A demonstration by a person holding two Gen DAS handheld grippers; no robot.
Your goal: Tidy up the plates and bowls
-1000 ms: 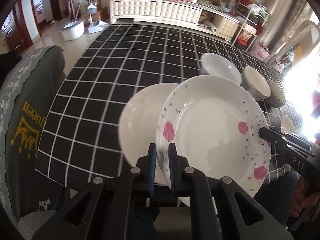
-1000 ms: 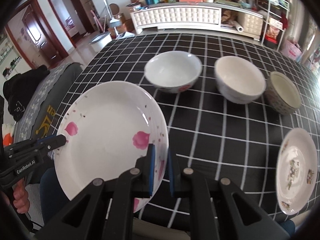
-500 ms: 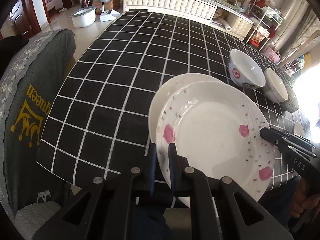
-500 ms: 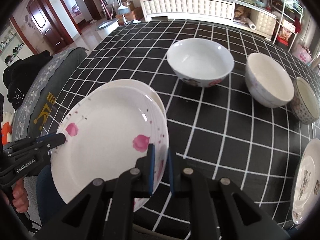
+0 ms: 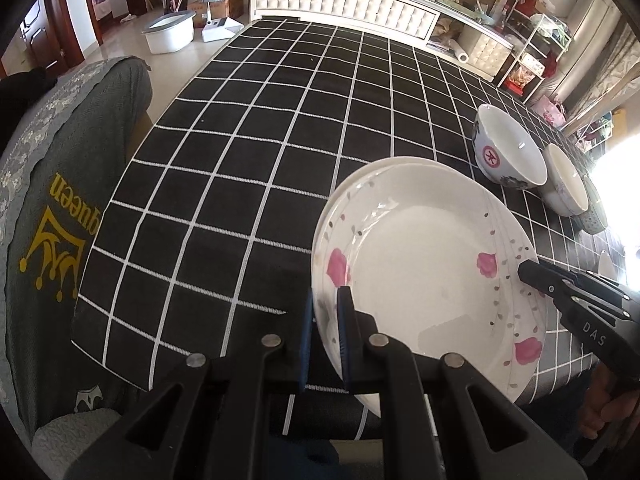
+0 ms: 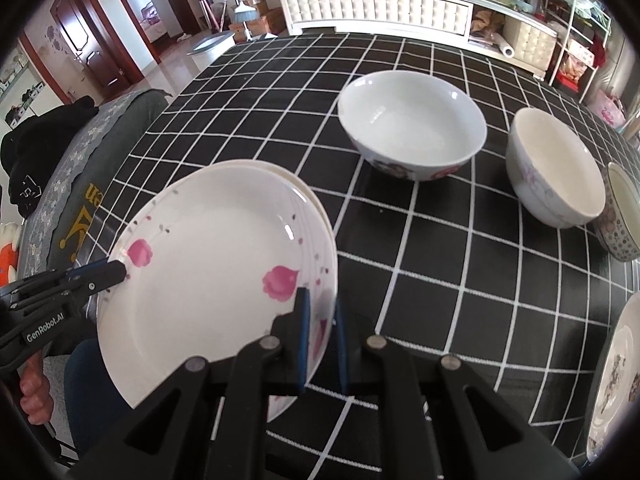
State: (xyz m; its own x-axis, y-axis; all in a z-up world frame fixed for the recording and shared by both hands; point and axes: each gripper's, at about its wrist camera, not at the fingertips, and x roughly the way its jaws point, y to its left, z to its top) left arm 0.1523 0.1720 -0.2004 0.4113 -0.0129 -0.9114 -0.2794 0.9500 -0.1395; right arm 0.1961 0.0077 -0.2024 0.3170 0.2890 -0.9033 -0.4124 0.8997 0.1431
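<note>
A white plate with pink flowers is held by both grippers over the near table edge. My left gripper is shut on its left rim and shows in the right wrist view. My right gripper is shut on its right rim and shows in the left wrist view. The flowered plate lies almost directly over a plain white plate, whose far rim peeks out behind it. I cannot tell whether the two plates touch.
A large white bowl, a second white bowl and a small patterned bowl stand in a row on the black checked tablecloth. A small patterned plate lies at the near right. A grey covered chair stands at left.
Both grippers have carried the flowered plate forward and down until it nearly covers the plain white plate. The bowls have not moved.
</note>
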